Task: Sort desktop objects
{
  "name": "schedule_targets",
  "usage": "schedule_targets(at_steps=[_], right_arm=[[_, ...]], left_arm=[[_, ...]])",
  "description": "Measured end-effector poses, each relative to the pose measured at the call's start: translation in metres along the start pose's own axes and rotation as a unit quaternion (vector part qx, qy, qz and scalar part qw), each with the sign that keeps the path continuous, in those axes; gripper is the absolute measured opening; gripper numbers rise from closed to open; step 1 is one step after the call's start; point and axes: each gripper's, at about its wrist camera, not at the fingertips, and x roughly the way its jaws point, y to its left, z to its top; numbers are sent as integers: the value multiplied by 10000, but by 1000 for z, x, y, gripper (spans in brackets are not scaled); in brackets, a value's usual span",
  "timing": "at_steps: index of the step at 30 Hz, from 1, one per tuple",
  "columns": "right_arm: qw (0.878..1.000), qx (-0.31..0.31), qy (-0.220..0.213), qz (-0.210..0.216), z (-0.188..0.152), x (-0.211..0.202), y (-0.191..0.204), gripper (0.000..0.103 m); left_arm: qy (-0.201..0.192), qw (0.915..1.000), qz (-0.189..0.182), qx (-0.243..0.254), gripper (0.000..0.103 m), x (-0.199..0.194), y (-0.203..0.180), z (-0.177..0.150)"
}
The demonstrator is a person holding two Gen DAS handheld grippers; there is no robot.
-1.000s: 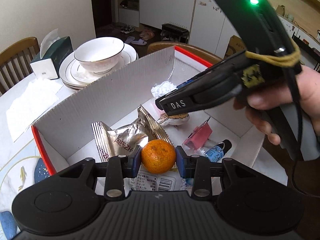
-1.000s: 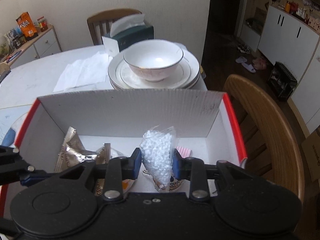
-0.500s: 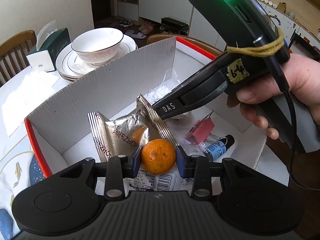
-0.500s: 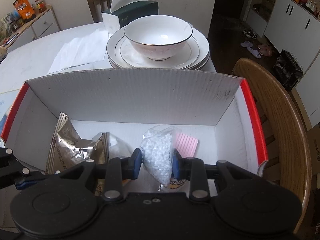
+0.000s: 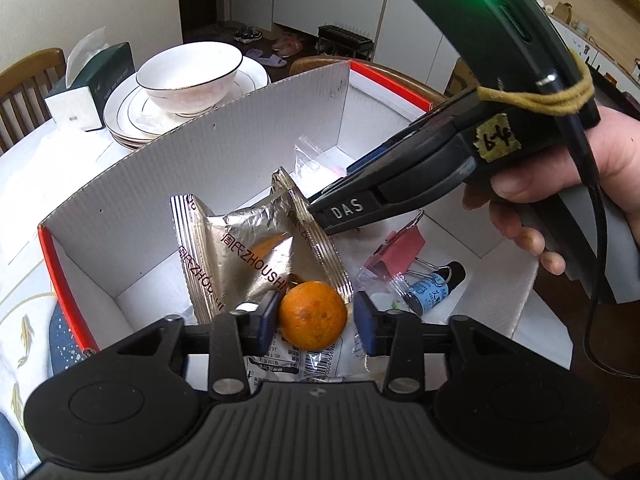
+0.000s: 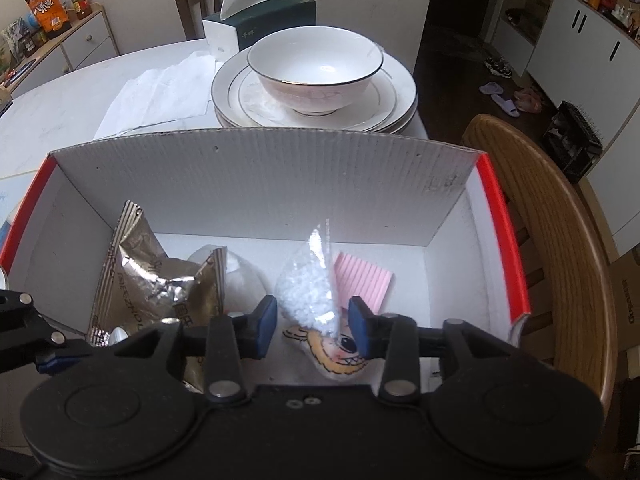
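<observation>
The left tool (image 5: 314, 320) stands open over the near edge of the white cardboard box (image 5: 224, 148); the orange (image 5: 312, 315) sits between its blue pads, with a gap showing on the right side and the left pad close against the fruit; I cannot tell whether that pad touches it. The orange rests on a barcoded packet (image 5: 296, 364) at the near wall, just below the silver foil snack bag (image 5: 248, 252), which leans upright toward the left half of the box. To the right of the orange lie a pink binder clip (image 5: 400, 250) and a small blue-labelled bottle (image 5: 434, 288), near the right wall.

The right tool (image 6: 312, 322) is also spread; the clear bag of white granules (image 6: 310, 292) stands between its pads with space on both sides, its lower end resting on a cartoon-printed pouch (image 6: 340, 358); a pink ribbed pad (image 6: 362, 280) lies flat just behind it, toward the far right corner. In the left wrist view the right tool's body (image 5: 420, 184) reaches in from the right, its tip just beside the foil bag's upper edge.

The red-rimmed far wall rises well above the contents; bare white floor shows along the far wall and the right side. Beyond the box on the worktop (image 6: 72, 104) stands a bowl (image 6: 316, 68) on stacked plates (image 6: 392, 100), then a tissue box (image 6: 264, 20).
</observation>
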Motion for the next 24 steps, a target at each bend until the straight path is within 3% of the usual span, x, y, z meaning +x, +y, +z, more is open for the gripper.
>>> schedule_targets(at_steps=[3, 15, 22, 24], right_arm=[[10000, -10, -66, -20, -2, -5, -2, 48], [9995, -91, -288, 50, -16, -25, -1, 68], [9980, -128, -575, 209, -26, -48, 1, 73], [9976, -143, -641, 240, -30, -55, 2, 74]], left_arm=[[-70, 10000, 19, -34, 54, -3, 0, -1], [-279, 9994, 11, -219, 60, -17, 4, -9], [-480, 9981, 58, -382, 61, -31, 11, -16], [-527, 9977, 59, -433, 65, -34, 12, -18]])
